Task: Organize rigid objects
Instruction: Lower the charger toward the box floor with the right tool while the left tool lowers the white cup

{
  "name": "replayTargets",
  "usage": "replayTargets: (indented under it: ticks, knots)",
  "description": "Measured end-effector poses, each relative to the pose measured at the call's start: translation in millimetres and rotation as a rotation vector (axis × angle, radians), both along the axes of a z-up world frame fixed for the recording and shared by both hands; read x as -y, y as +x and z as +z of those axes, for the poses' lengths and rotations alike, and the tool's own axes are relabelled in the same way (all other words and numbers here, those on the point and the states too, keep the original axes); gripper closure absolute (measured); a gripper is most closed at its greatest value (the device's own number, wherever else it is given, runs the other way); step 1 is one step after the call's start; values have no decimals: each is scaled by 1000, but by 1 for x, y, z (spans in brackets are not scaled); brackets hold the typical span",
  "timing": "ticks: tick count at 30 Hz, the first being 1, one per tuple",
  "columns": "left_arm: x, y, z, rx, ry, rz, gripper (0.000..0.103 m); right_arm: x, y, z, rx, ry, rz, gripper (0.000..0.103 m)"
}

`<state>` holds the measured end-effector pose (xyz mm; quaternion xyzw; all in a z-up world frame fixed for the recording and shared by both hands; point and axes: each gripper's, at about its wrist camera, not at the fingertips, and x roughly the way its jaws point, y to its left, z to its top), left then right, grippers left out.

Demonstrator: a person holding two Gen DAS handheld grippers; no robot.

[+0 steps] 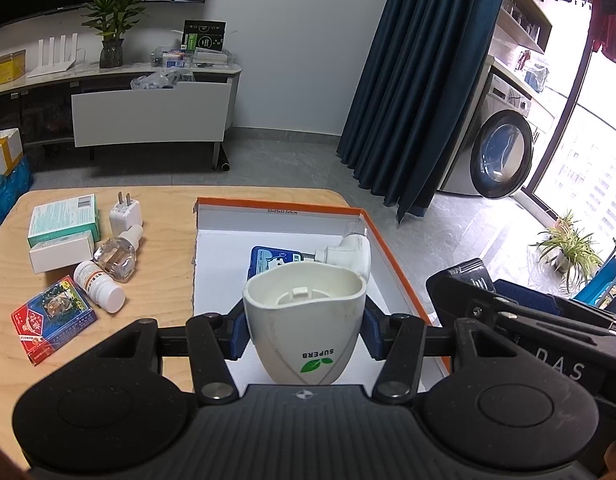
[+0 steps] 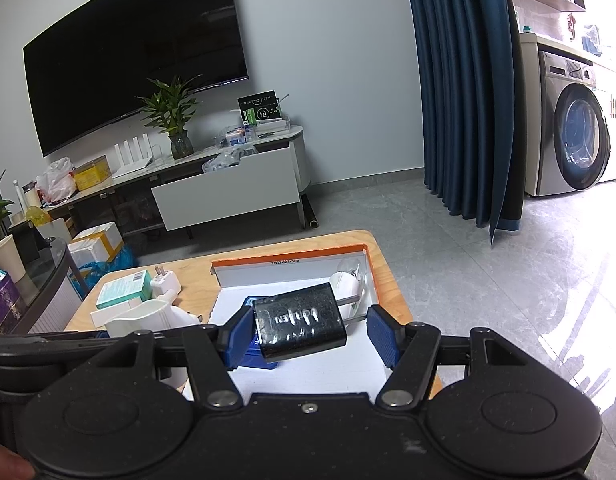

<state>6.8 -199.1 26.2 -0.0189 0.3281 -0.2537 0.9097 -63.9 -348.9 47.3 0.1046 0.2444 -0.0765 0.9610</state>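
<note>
From the left wrist view, your left gripper point(image 1: 305, 330) is clamped on a white plastic plug-in vaporizer shell point(image 1: 305, 320), upside down and marked SUPERB, held above the near end of the orange-edged cardboard box point(image 1: 392, 248). Judge it light, hollow and stiff, with slick curved walls; the blue pads press on its flanks, which taper toward you, so keep the squeeze steady or it may slide. Inside the box lie a blue tin point(image 1: 267, 260) and a white adapter point(image 1: 348, 254). On the wooden counter point(image 1: 155, 280), left of the box, wait a green medicine box point(image 1: 63, 220), a white carton point(image 1: 59, 256), a white charger point(image 1: 125, 214), a clear refill bottle point(image 1: 117, 258), a white pill bottle point(image 1: 99, 286) and a red card pack point(image 1: 53, 316).

From the right wrist view, your right gripper point(image 2: 310, 332) holds a black plug charger point(image 2: 297, 328) over the same box, tilted: the left pad is against its body, and its metal prongs point at the right pad. Contact there is hard to confirm. It looks dense, hard and glossy; a grip across its flat sides would be safer. The counter is small, with tiled floor point(image 2: 448, 248), a curtain point(image 2: 464, 88) and a washing machine point(image 2: 576, 140) beyond.
</note>
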Motion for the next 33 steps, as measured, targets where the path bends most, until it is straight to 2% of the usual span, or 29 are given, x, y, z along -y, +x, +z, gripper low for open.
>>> replayTargets:
  ticks: [33]
  knots:
    - [0, -3, -10, -13, 5, -2, 49, -2, -1, -7, -7, 0, -1, 29]
